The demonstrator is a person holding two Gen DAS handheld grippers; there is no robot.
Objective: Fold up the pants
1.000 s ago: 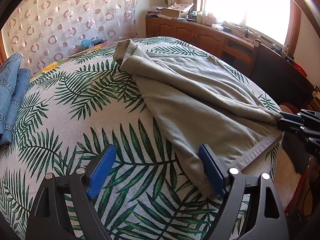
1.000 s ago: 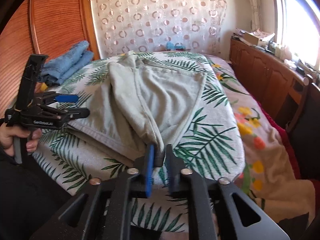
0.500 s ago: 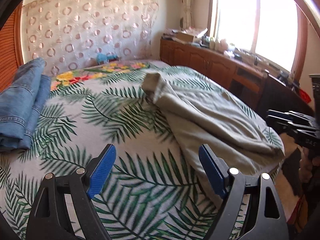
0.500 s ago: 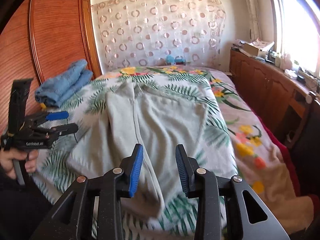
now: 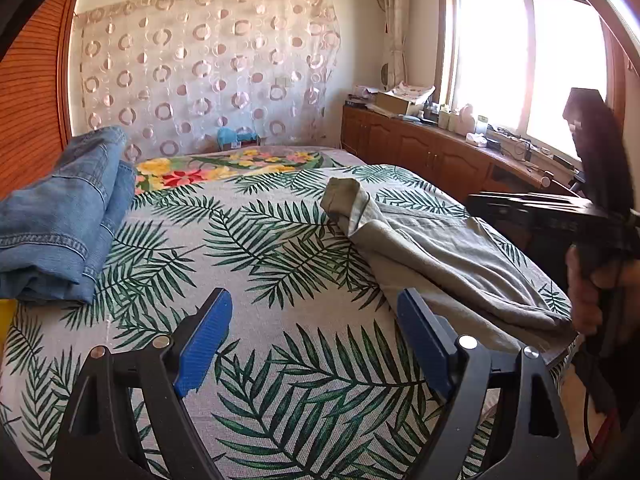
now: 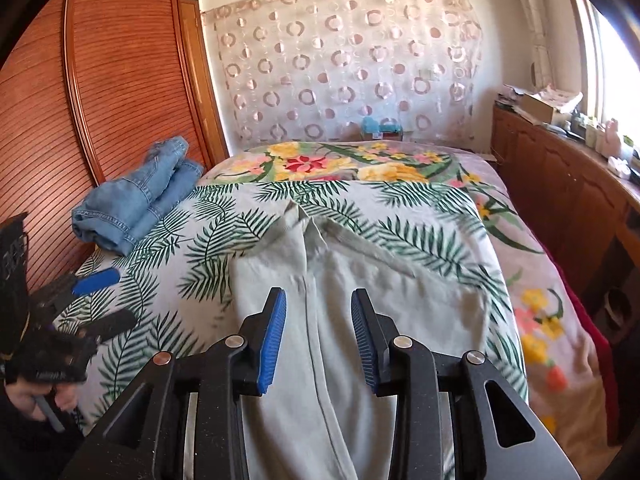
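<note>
Grey-green pants [image 5: 440,256] lie folded lengthwise on the fern-print bed cover [image 5: 256,248], waistband towards me and legs running away. My left gripper [image 5: 313,298] is open over bare cover, just left of the pants, with nothing between its blue pads. In the right wrist view the pants [image 6: 400,300] lie under my right gripper [image 6: 318,296]. It hovers open above their near end, its pads apart and not pressing the cloth. The left gripper [image 6: 124,296] shows at that view's left edge, and the right gripper [image 5: 536,208] sits in a hand at the left view's right edge.
Folded blue jeans [image 6: 136,200] lie on the bed's far left, by a slatted wooden wardrobe [image 6: 120,80]. A low wooden cabinet [image 5: 420,152] with clutter runs under the window on the right. A floral blanket [image 6: 340,164] and a circle-print curtain [image 6: 352,52] are at the back.
My right gripper let go of the pants' near fold, opened and drew back above them. My left gripper pulled back and to the left, off the pants' edge onto bare cover.
</note>
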